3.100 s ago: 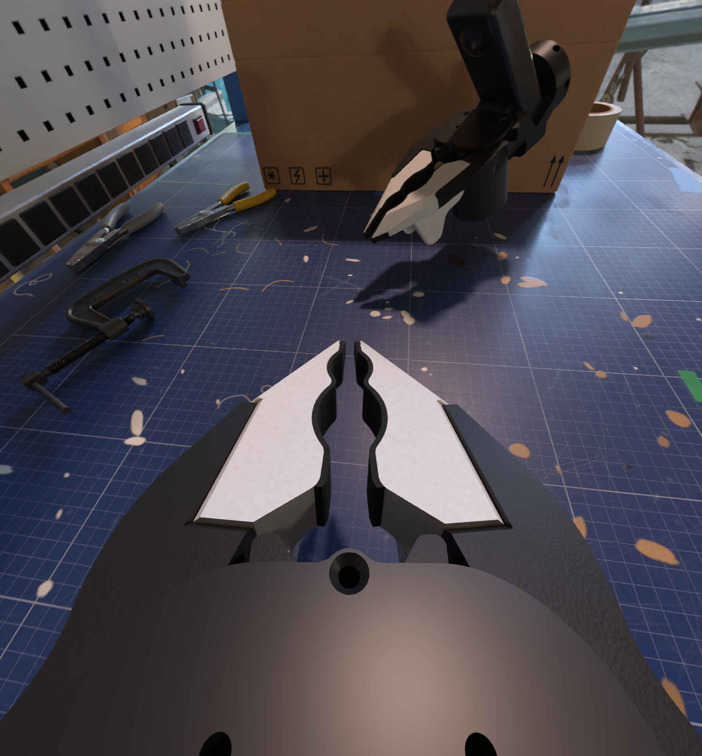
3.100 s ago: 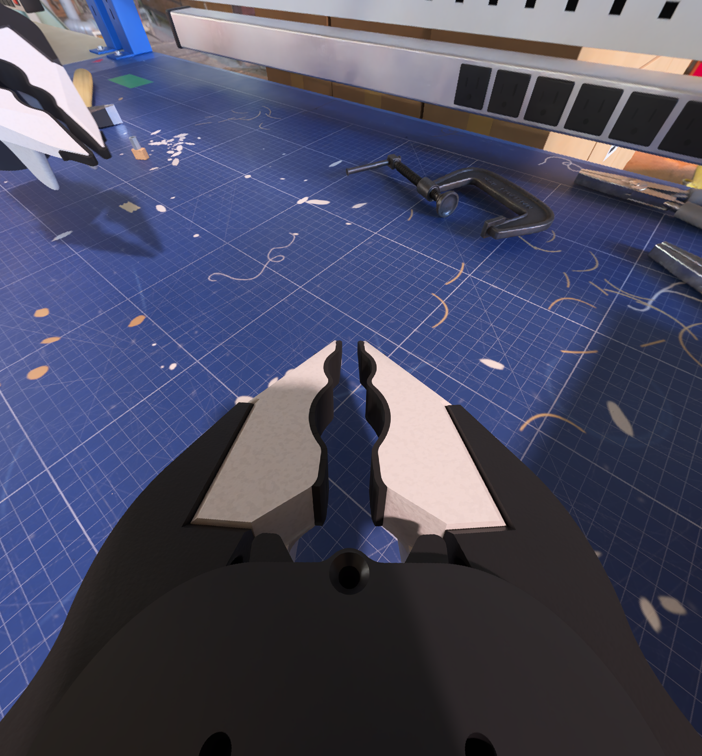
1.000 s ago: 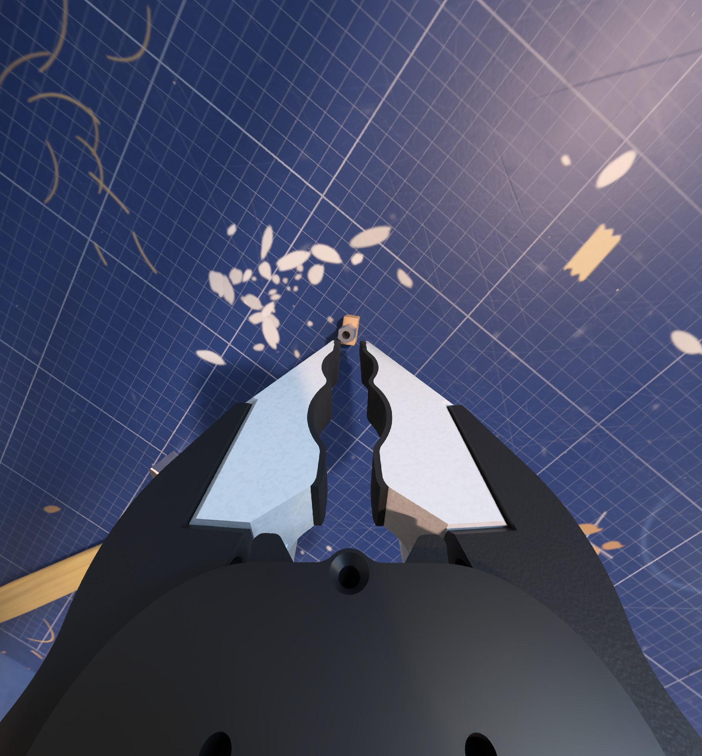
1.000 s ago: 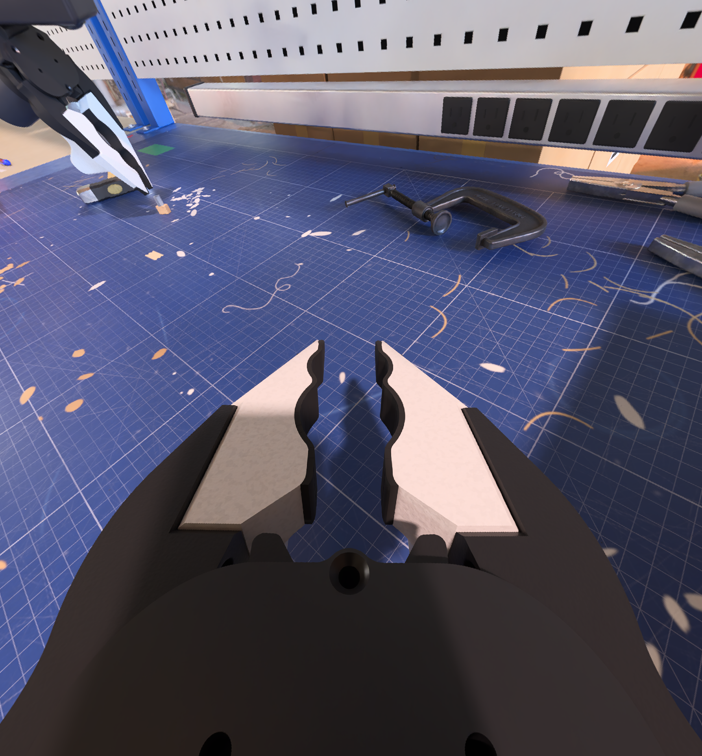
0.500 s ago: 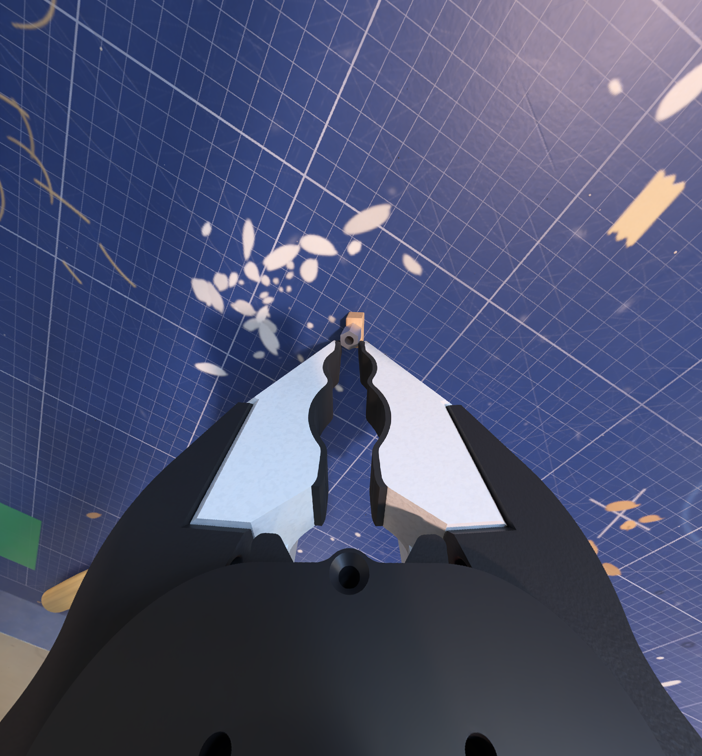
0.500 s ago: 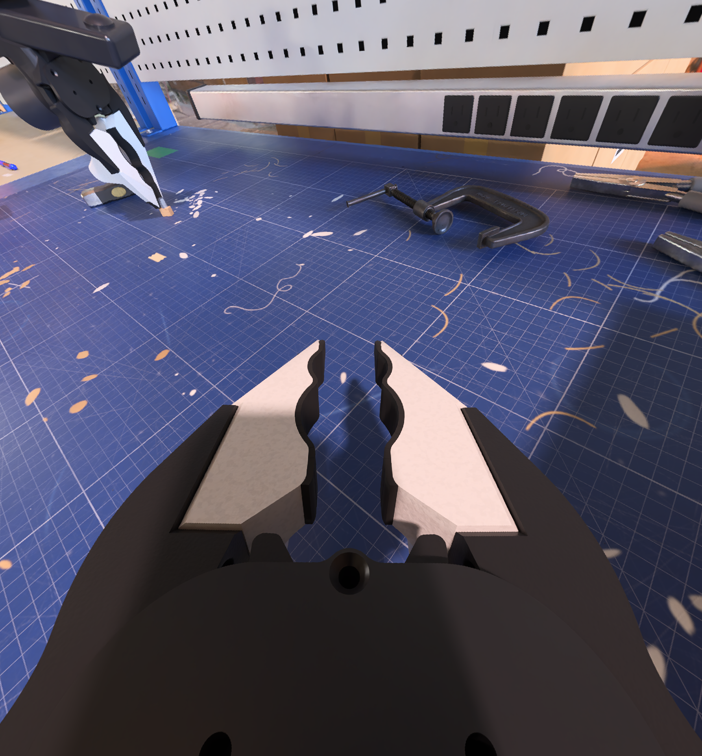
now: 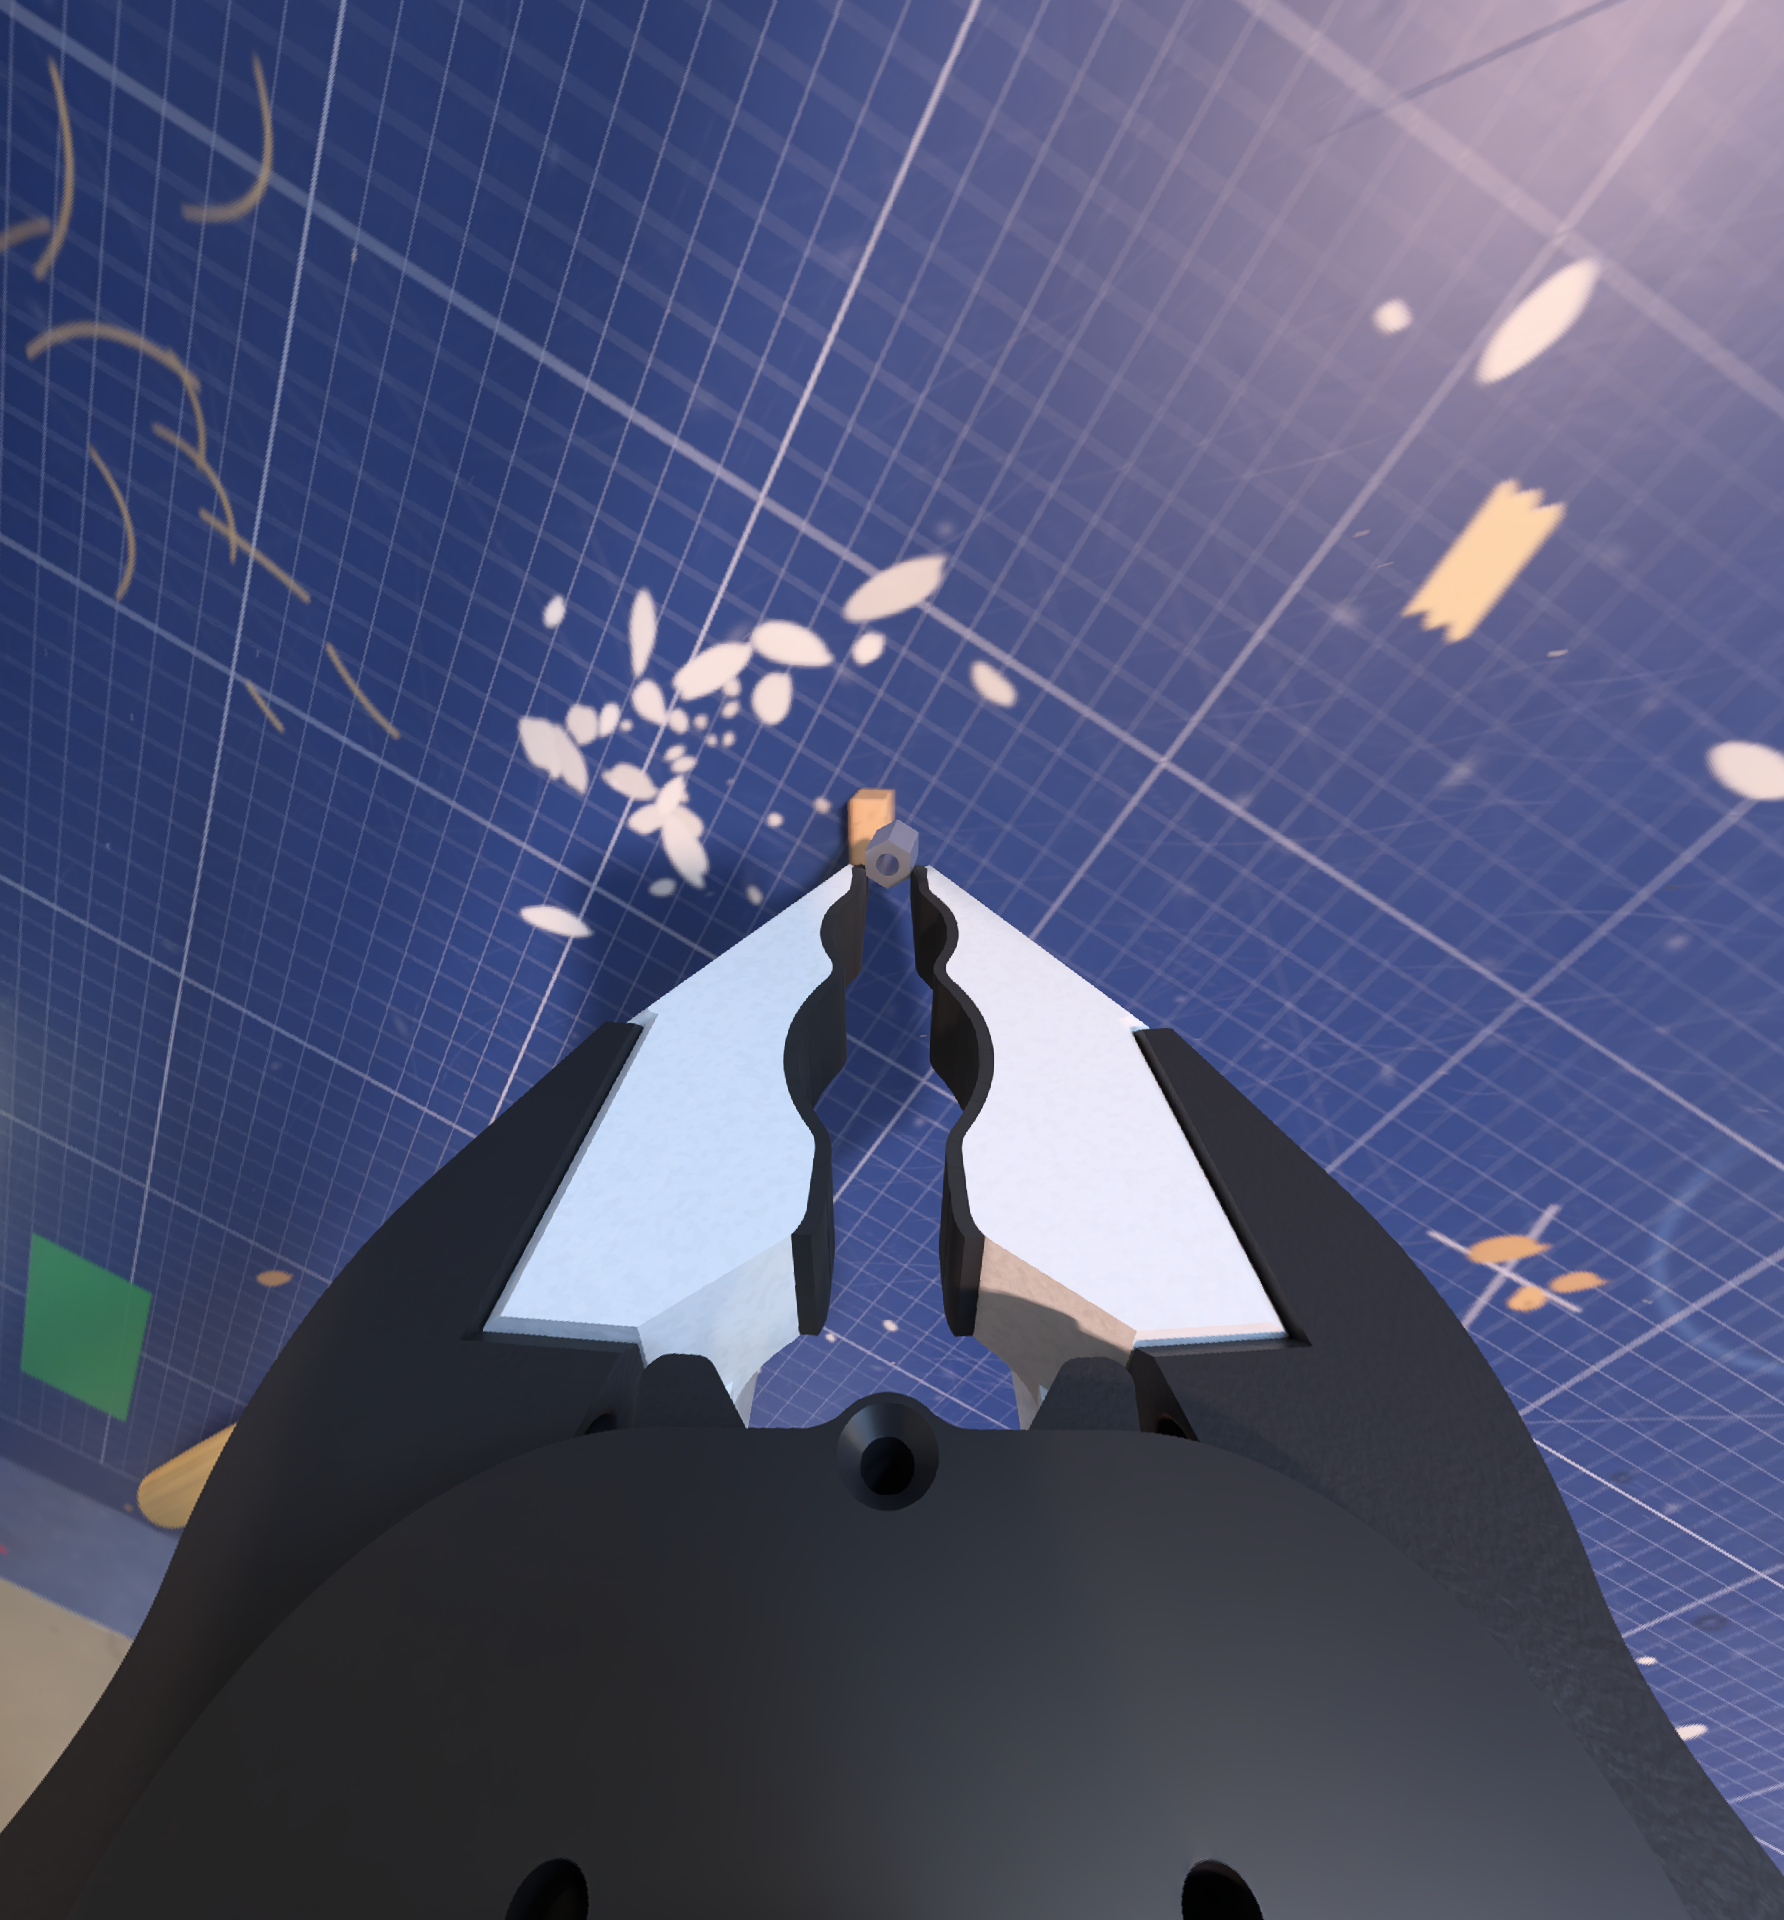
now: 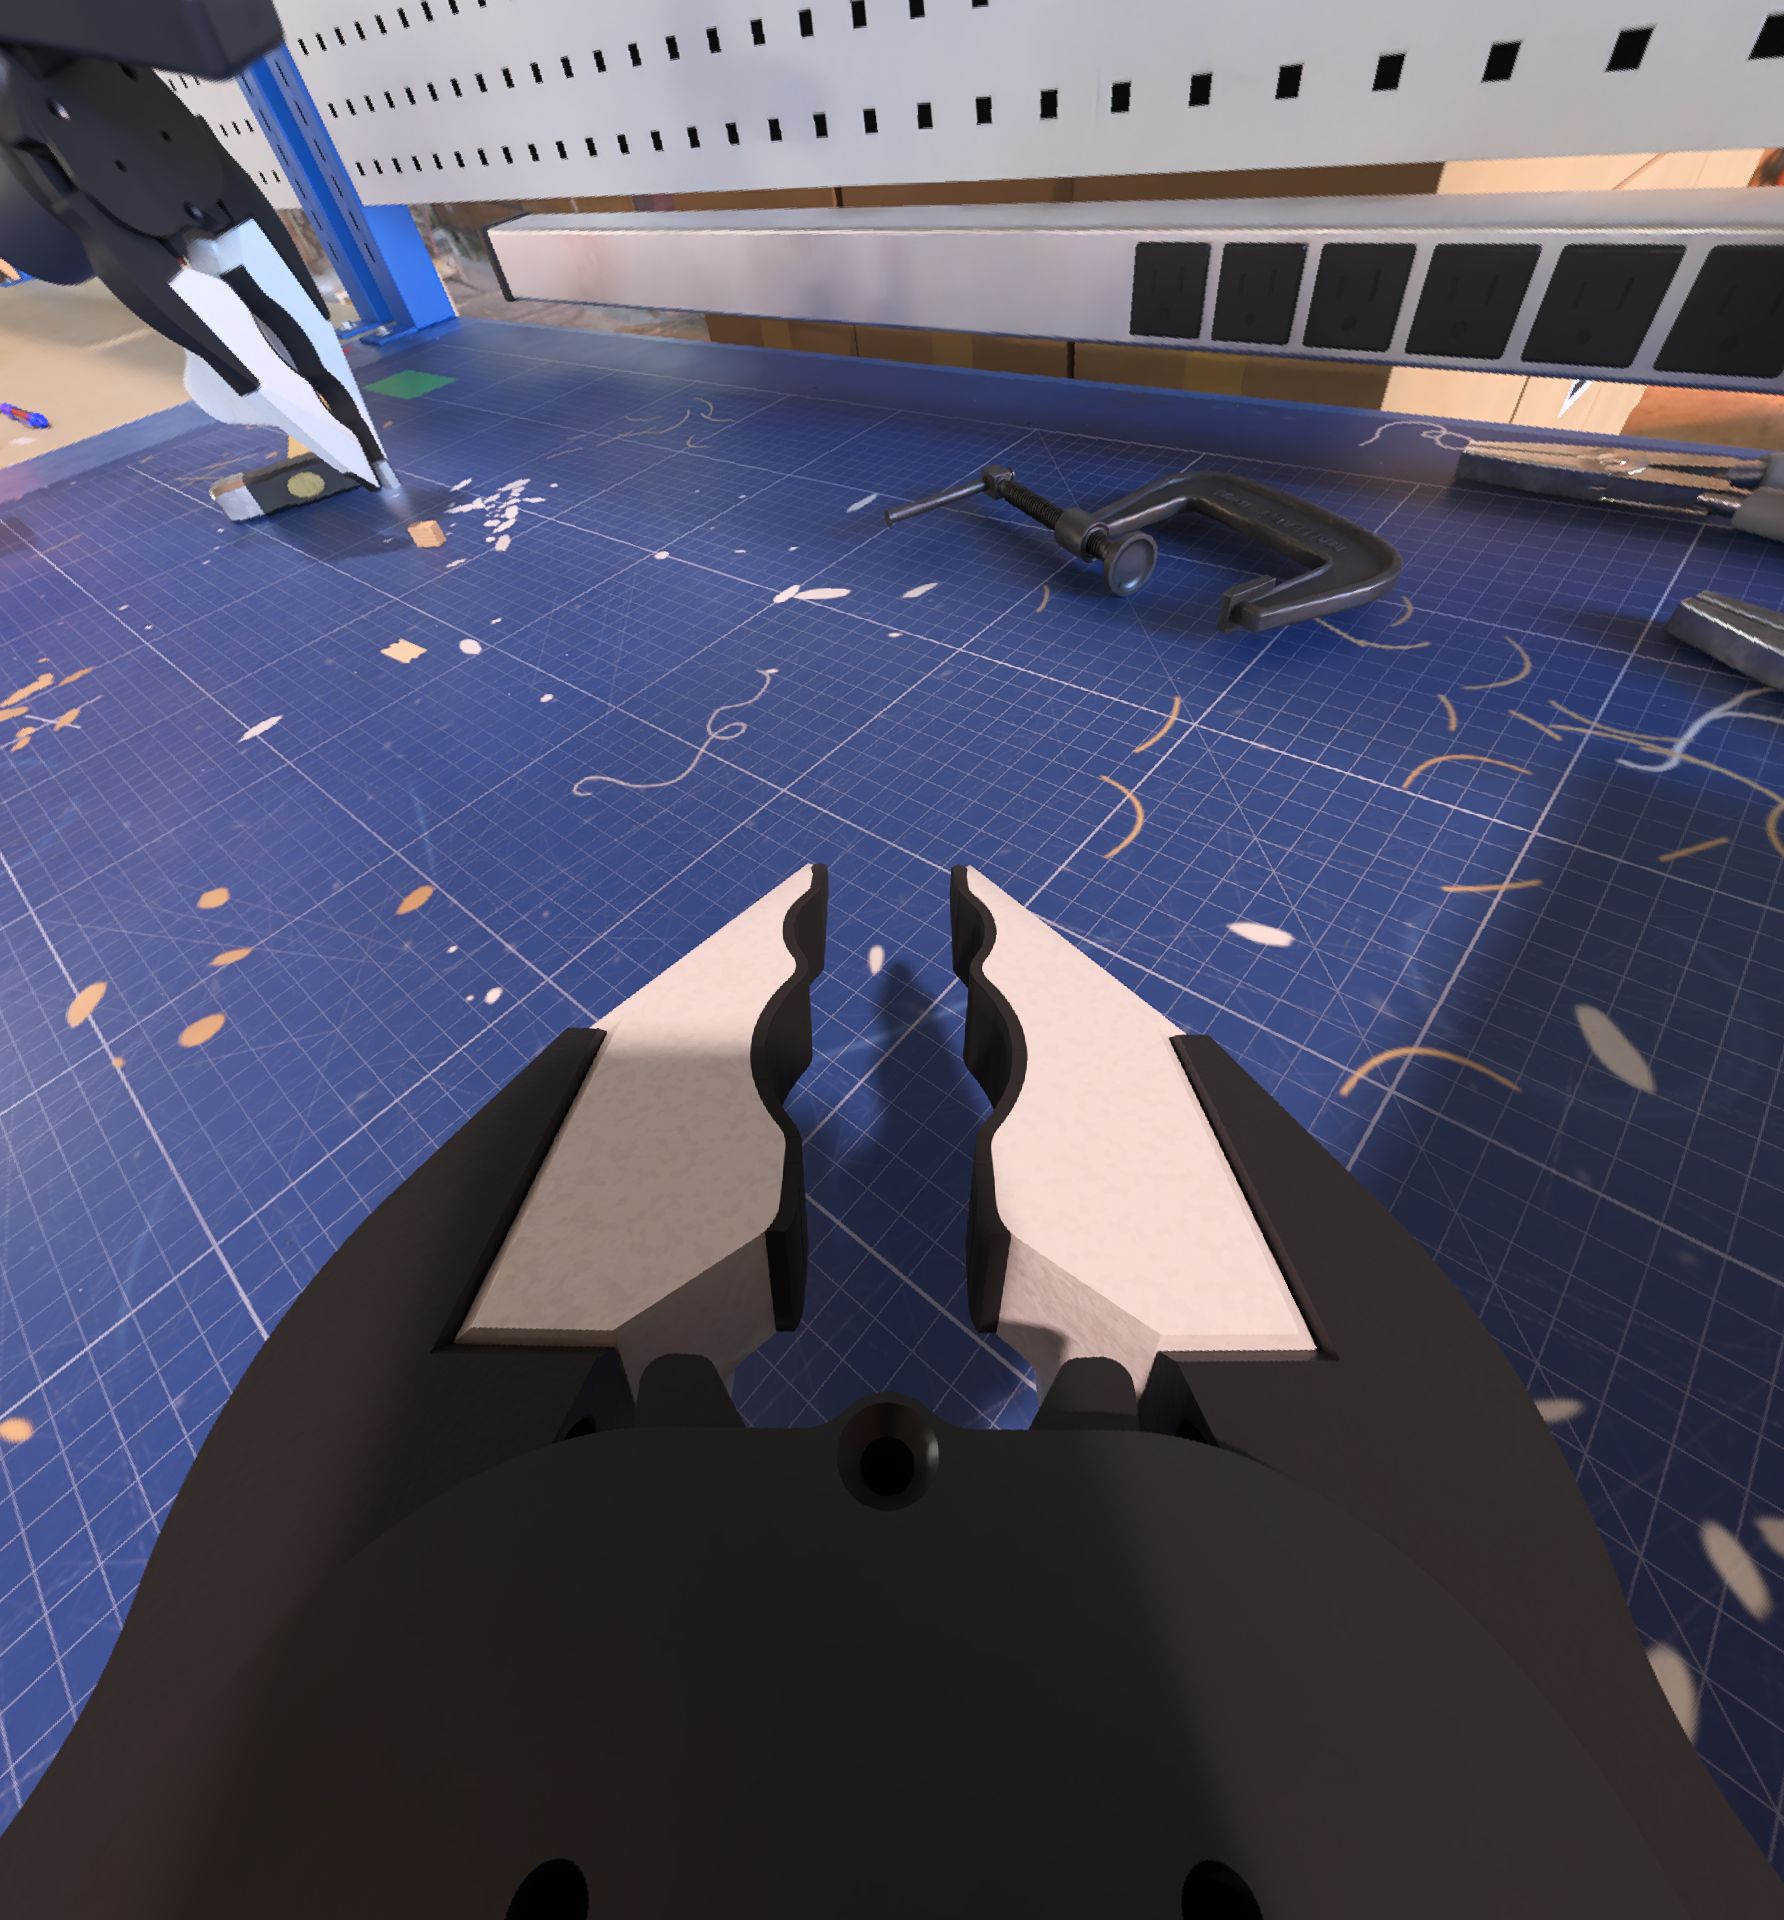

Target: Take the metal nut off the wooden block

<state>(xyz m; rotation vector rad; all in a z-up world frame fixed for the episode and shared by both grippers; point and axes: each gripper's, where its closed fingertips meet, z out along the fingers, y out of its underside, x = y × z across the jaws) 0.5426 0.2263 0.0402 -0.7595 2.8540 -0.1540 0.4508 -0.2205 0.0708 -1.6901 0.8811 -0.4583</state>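
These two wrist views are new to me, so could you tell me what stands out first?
In the left wrist view, the left gripper pinches a tiny metal nut at its fingertips, just in front of the small wooden block on the blue cutting mat. The right gripper hovers open, a black C-clamp lying beyond it.

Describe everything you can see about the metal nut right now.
The metal nut is a tiny silver-grey hexagonal piece with a round hole through its middle, the hole facing the left wrist camera. It sits pinched at the very tips of the left tongs, lifted clear of the small wooden block, which lies on the blue cutting mat just beyond it. In the right wrist view it is too small to make out.
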